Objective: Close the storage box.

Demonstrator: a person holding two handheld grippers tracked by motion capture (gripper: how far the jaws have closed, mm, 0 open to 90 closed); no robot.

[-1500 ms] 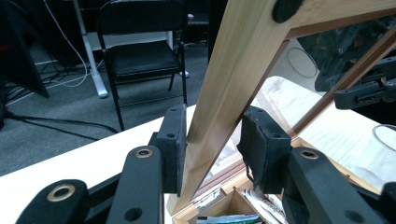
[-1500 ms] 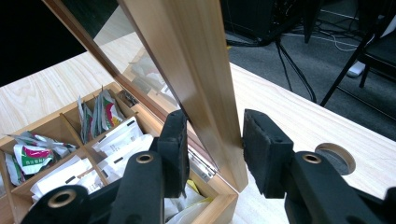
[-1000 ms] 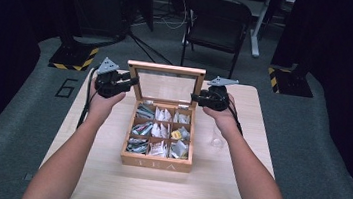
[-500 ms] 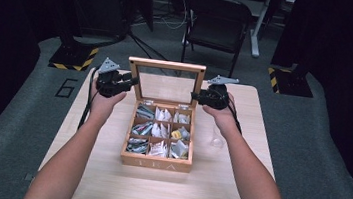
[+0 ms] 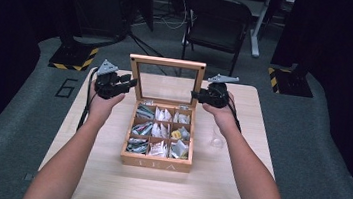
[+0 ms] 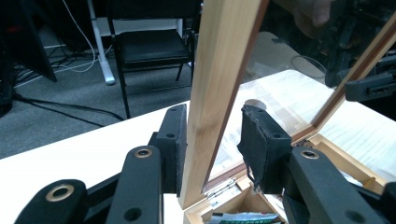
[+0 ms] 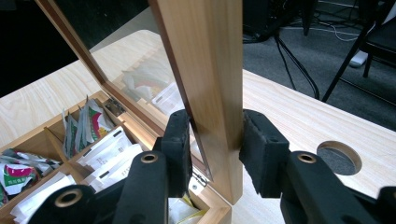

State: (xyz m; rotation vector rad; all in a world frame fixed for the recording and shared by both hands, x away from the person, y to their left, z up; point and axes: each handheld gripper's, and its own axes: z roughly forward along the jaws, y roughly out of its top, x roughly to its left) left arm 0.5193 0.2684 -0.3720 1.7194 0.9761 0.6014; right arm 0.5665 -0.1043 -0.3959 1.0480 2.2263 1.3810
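Note:
A wooden tea box [image 5: 156, 163] sits mid-table with its glass-paned lid [image 5: 168, 62] standing upright. Its compartments hold several tea bags [image 5: 161, 130]. My left gripper [image 5: 133, 82] is at the lid's left side rail, and my right gripper [image 5: 196, 95] is at the right rail. In the left gripper view the rail [image 6: 219, 70] runs up between the jaws of the left gripper [image 6: 212, 140], which is shut on it. In the right gripper view the right gripper [image 7: 215, 140] has both pads pressed against the other rail [image 7: 205, 56].
The light wooden table [image 5: 235, 186] has a round cable hole [image 7: 338, 161] to the right of the box. A black chair [image 5: 219, 19] stands behind the far edge, with cables on the floor. Bare tabletop lies in front of the box.
The lid's top rail sits a touch higher in the high view. Both hands stay where they were, still holding the side rails.

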